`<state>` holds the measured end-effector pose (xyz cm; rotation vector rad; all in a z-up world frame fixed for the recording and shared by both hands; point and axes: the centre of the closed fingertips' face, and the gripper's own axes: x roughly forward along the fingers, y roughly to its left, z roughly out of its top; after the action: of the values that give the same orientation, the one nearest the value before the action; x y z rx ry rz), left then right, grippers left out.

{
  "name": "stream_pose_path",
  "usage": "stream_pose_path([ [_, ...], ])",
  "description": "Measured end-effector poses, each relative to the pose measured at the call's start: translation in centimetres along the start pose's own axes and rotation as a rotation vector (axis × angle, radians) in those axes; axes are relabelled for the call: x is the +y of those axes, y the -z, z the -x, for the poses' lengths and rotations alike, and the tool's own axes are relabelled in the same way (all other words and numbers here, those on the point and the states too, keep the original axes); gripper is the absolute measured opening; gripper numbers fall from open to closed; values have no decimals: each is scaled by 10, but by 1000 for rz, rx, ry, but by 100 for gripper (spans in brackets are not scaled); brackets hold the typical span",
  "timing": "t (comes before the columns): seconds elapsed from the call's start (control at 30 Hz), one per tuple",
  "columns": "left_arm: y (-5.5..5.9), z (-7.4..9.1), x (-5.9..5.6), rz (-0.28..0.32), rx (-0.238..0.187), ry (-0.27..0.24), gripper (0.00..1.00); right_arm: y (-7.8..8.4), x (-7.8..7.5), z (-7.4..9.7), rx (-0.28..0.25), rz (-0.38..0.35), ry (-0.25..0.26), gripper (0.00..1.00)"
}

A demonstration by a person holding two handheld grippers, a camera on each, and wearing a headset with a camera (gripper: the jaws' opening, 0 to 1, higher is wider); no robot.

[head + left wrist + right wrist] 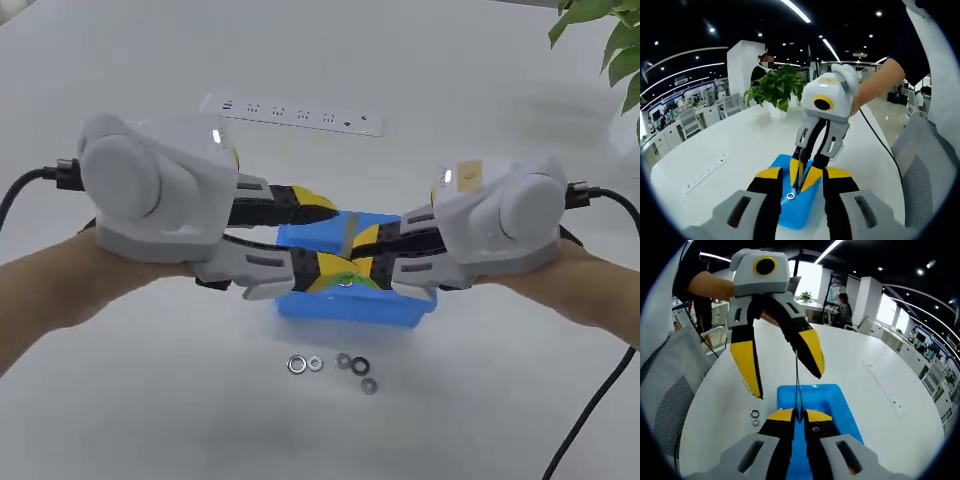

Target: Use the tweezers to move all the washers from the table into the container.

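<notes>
Pinches tweezers [796, 380] in right gripper [368, 256], jaws closed, washer [790, 196] at tip above blue container [350, 305]. Holds left gripper [323, 238] jaws spread, empty. Shows five washers [297, 364] on tabletop [150, 420] toward near edge.

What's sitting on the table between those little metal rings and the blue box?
Nothing: in the head view the strip of white table between the washers and the blue container is bare.
</notes>
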<state>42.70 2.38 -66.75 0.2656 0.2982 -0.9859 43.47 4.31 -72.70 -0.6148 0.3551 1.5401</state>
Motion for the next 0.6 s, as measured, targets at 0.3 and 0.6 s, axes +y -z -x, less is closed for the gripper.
stream_pose_path([
  [0.3, -6, 2, 1, -20, -15, 30, 21, 2, 5, -4, 9, 11, -22, 8],
  [0.6, -6, 2, -4, -48, -7, 43, 7, 0, 8, -3, 9, 16, -24, 8],
])
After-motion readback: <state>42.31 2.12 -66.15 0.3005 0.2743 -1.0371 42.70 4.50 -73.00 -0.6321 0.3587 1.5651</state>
